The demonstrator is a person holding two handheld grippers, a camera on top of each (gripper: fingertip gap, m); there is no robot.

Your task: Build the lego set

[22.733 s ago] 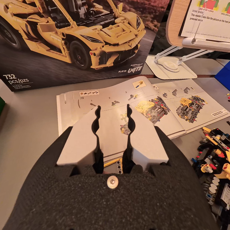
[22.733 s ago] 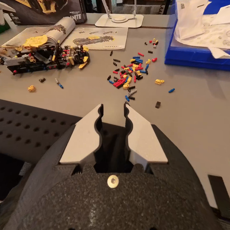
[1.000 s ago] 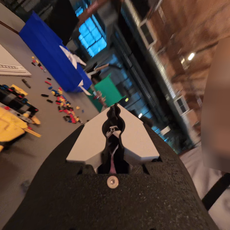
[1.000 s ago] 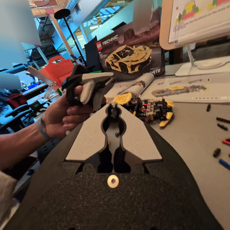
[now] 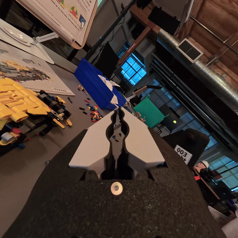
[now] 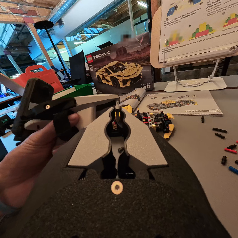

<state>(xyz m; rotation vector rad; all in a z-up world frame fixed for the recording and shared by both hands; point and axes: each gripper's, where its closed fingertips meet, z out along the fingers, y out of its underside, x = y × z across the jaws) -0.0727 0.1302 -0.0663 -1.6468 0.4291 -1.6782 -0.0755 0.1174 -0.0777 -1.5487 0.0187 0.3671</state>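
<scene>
The right gripper, raised above the grey table, pinches a small dark pin at its tips. The left gripper, in a hand, is nearly closed on a pale sliver there. Beyond lie the half-built car, booklet and box.
</scene>
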